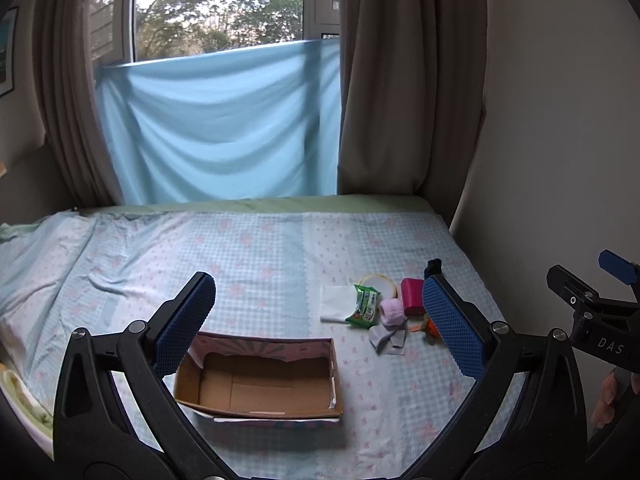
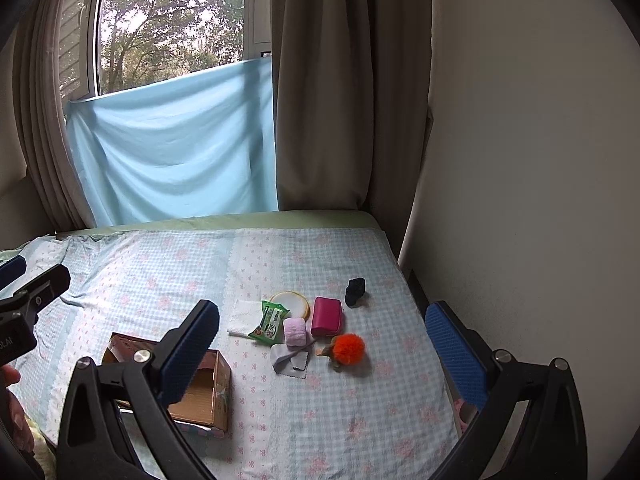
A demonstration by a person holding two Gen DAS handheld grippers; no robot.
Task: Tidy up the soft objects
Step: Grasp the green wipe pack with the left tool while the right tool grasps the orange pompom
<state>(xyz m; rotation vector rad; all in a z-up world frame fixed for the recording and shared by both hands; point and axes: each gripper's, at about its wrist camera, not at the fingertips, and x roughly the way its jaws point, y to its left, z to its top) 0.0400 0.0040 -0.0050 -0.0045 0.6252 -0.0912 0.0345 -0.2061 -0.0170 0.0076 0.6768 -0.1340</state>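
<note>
Both grippers, left [image 1: 316, 316] and right [image 2: 322, 344], gape empty above box [image 1: 260, 384]; soft items at centre right; pompom [image 2: 349, 347] light, squashy, best pinched mid-fluff

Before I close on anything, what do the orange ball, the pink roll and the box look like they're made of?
Orange ball: looks like fluffy fur or yarn, with a fuzzy, blurred outline. Pink roll: seems a soft terry-like cloth, matte and nubby, rolled up. Box: cardboard, with a plain brown inside, torn top edges and a printed outer face. Both grippers are open and empty.
</note>
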